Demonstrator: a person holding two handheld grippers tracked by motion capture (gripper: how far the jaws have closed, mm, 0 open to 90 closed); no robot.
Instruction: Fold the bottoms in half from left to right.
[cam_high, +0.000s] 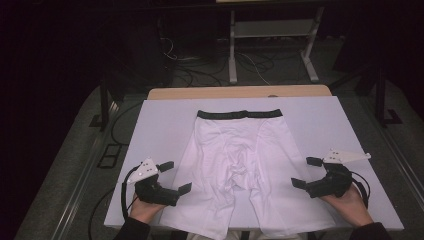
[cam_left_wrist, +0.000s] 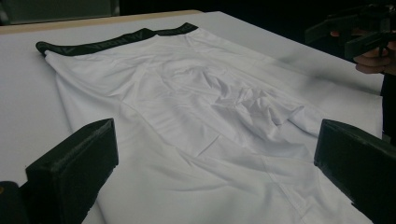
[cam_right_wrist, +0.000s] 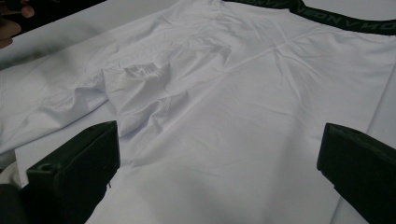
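Observation:
White boxer briefs (cam_high: 235, 160) with a black waistband (cam_high: 239, 114) lie flat on the white table cover, waistband at the far side, legs toward the person. My left gripper (cam_high: 175, 176) stands open just left of the left leg, jaws spread wide with nothing between them. My right gripper (cam_high: 306, 172) is open beside the right leg, also holding nothing. In the left gripper view the briefs (cam_left_wrist: 201, 121) spread ahead and the waistband (cam_left_wrist: 116, 41) sits far off. The right gripper view looks across the briefs (cam_right_wrist: 224, 102) toward the waistband (cam_right_wrist: 345, 21).
A white cover (cam_high: 160, 125) lies over a wooden table whose far edge (cam_high: 240, 92) shows. The leg hems hang over the near table edge. Beyond stand a metal frame (cam_high: 272, 45) and floor cables (cam_high: 200, 70) in the dark.

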